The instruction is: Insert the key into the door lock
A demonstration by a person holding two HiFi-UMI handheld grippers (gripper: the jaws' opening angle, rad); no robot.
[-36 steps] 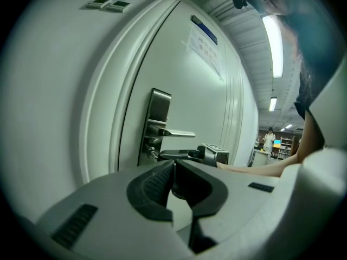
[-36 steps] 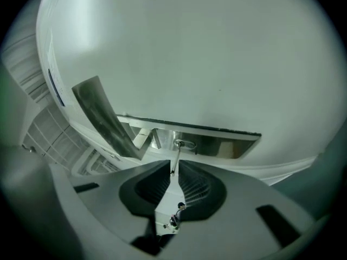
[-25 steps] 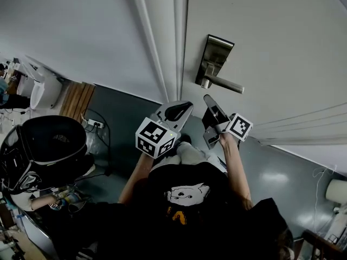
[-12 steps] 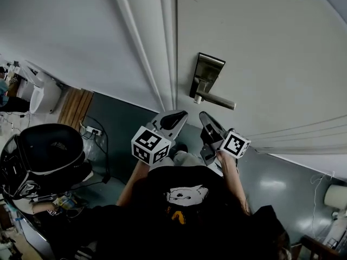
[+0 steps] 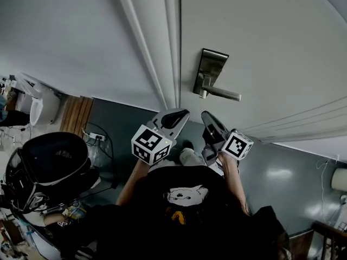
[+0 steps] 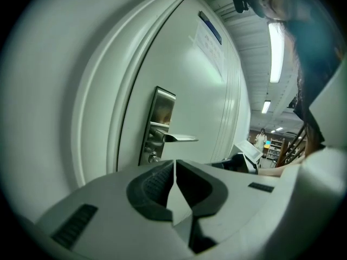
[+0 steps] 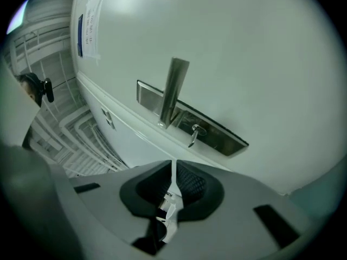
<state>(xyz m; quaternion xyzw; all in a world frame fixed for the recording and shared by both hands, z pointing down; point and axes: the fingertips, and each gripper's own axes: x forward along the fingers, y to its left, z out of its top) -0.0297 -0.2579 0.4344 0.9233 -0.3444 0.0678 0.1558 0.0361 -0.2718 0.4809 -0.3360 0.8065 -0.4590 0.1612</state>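
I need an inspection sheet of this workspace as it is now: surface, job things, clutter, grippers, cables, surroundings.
Surface: white door, a paper notice on it.
Job's things: metal lock plate with lever handle; a thin key-like piece sticks out of the plate below the handle.
Clutter: black chair and small items, lower left.
Grippers: left gripper and right gripper both shut, short of the door.
Cables: power strip with cable on the floor.
Surroundings: grey floor; ceiling lights.
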